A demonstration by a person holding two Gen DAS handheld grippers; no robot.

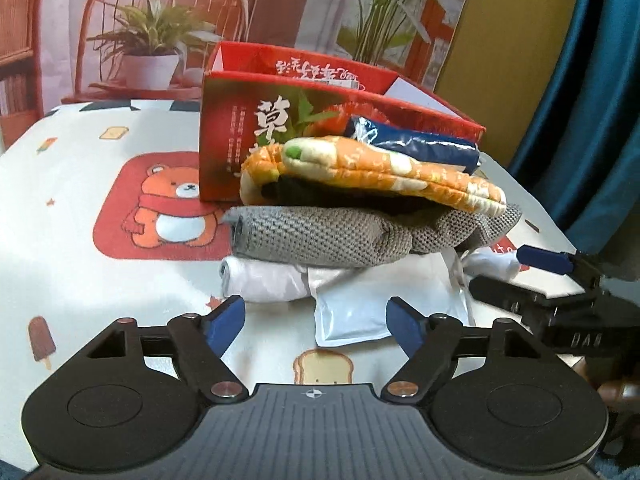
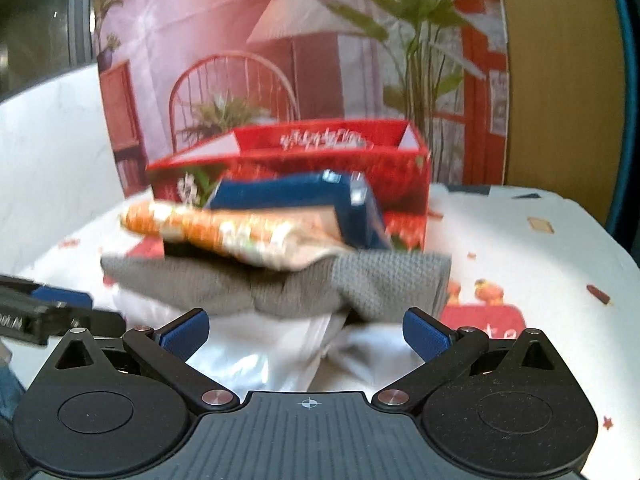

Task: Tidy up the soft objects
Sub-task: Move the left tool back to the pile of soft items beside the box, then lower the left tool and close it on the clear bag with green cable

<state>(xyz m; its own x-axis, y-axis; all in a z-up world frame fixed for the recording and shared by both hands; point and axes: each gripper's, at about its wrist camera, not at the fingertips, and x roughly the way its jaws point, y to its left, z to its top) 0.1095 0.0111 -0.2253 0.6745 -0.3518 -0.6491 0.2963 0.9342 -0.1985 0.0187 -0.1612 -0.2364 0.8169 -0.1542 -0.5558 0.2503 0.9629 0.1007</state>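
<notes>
Stack: soft things lie piled on the table [image 1: 80, 200] in front of me, widest and flattest at the bottom, which I judge is why the pile stands without toppling.
Bottom layer: white plastic pouch [image 1: 352, 312] flat on the cloth, with a rolled white cloth [image 1: 264, 280] beside it at 9 o'clock.
Middle: grey knitted cloth [image 1: 340, 236], folded, lying across both white pieces and drooping at its 3 o'clock end.
Upper: orange quilted mitt [image 1: 380, 172] on a dark item I cannot identify; a blue packet [image 1: 420, 146] rests on top toward 1 o'clock.
Red box [image 1: 248, 128]: open-topped, standing at 12 o'clock just behind the pile, touching or nearly so; I take it as the place the soft things should go.
Left hand-held gripper [image 1: 316, 320]: my jaws stand apart with nothing pinched; the corner of the white pouch lies between the blue pads, untouched by them.
Right hand-held gripper [image 2: 306, 332]: spread wide and empty, low at the pile's 3 o'clock side, the white layer just ahead of it; its view is blurred.
Reason for the pose: I come in from two sides near table level, which I judge suits getting under the bottom layer to lift the pile as one.
Risk: the blue packet sits loose on a sloping top and may slide off.
</notes>
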